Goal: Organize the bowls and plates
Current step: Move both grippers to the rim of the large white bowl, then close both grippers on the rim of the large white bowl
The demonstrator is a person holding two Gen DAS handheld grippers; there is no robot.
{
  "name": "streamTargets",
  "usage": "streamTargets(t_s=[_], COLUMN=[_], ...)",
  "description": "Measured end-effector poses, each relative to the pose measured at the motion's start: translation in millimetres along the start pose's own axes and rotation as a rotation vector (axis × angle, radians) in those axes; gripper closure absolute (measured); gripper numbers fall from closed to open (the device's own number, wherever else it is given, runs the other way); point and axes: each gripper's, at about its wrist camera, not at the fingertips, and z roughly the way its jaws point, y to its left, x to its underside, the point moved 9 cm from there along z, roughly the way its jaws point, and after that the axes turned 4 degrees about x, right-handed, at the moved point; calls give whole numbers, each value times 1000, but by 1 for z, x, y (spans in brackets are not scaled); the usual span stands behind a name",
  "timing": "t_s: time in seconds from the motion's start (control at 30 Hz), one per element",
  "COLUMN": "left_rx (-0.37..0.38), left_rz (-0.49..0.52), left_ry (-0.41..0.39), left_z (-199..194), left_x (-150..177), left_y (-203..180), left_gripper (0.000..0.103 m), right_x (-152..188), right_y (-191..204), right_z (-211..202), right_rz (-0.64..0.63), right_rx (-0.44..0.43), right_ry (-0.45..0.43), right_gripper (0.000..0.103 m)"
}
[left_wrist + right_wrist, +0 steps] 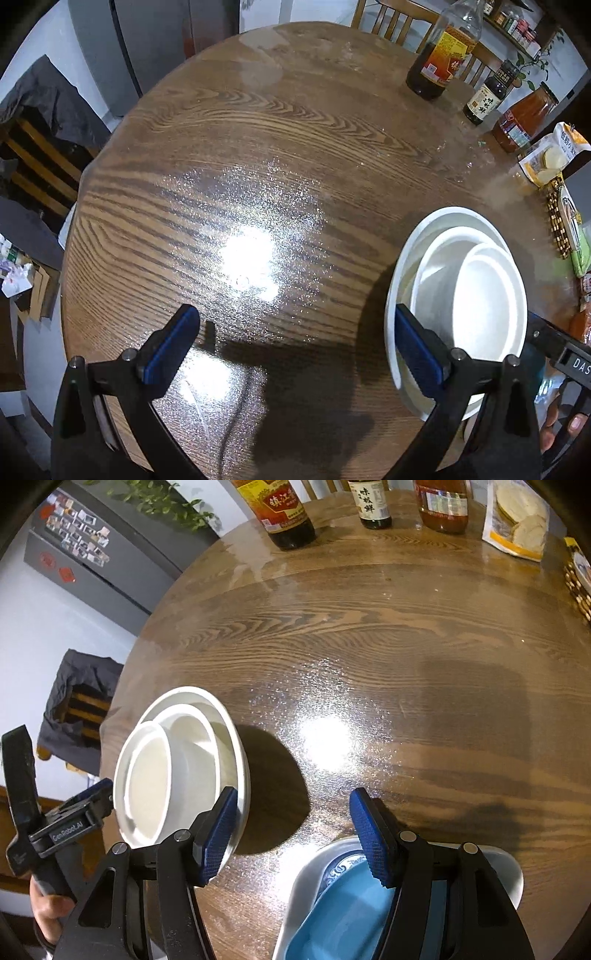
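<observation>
Three white bowls are nested on the round wooden table, the smallest leaning inside the others. In the left wrist view my left gripper is open over bare wood, its right finger in front of the stack's rim. In the right wrist view my right gripper is open with only table between its blue pads. Its left finger overlaps the stack's edge. Its right finger hovers over a blue plate lying in a white dish at the near edge.
At the table's far side stand a large dark vinegar bottle, a small soy bottle, an orange sauce jar and a snack bag. A chair draped in dark cloth stands left.
</observation>
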Motion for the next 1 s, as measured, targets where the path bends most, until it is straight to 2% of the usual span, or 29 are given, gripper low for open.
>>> streamTargets(t_s=[0.2, 0.33, 0.47, 0.6, 0.73, 0.9, 1.0], left_rx=[-15, -3, -15, -24, -13, -23, -8], left_rz=[26, 50, 91, 110, 126, 136, 147], left_ry=[-25, -51, -77, -90, -94, -99, -97], left_z=[-3, -7, -10, -11, -12, -13, -13], left_x=[-2, -2, -1, -1, -1, 0, 1], left_y=[-3, -11, -19, -23, -29, -31, -36], left_gripper=[6, 21, 37, 43, 57, 60, 71], right_x=[1, 1, 2, 2, 2, 1, 2], right_y=[5, 9, 12, 15, 18, 18, 20], right_z=[-2, -4, -4, -5, -5, -5, -6], right_rz=[4, 8, 12, 3, -2, -4, -13], right_rx=[-32, -58, -67, -61, -59, -57, -57], right_ry=[-15, -21, -25, -32, -35, -37, -39], right_gripper=[51, 62, 66, 71, 73, 74, 78])
